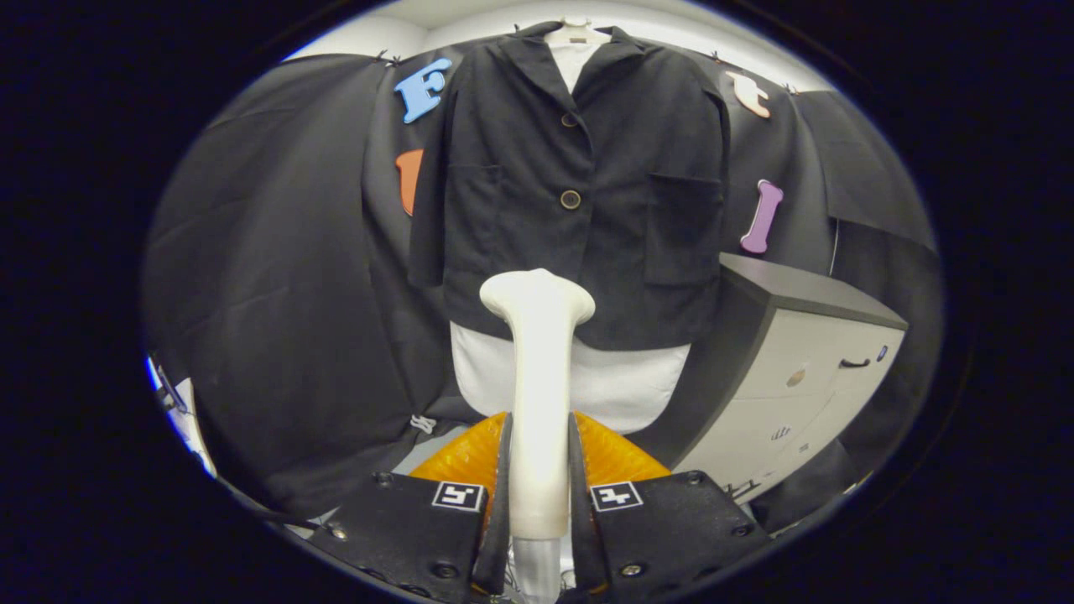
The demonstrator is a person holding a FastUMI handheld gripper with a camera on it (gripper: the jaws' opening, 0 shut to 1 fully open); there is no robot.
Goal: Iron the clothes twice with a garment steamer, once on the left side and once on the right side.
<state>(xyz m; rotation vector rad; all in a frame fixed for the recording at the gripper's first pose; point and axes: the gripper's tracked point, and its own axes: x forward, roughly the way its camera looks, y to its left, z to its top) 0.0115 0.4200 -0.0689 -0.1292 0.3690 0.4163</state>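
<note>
Gripper (539,470) clamped on white garment steamer (539,369), head upright toward 12 o'clock, short of dark jacket (579,176) hanging beyond, presumably for a pass down either side.

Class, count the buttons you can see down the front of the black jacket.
2. One button sits just below the collar of the jacket; the other button lies lower, above the steamer gripped between the fingers. The steamer may hide more.
</note>
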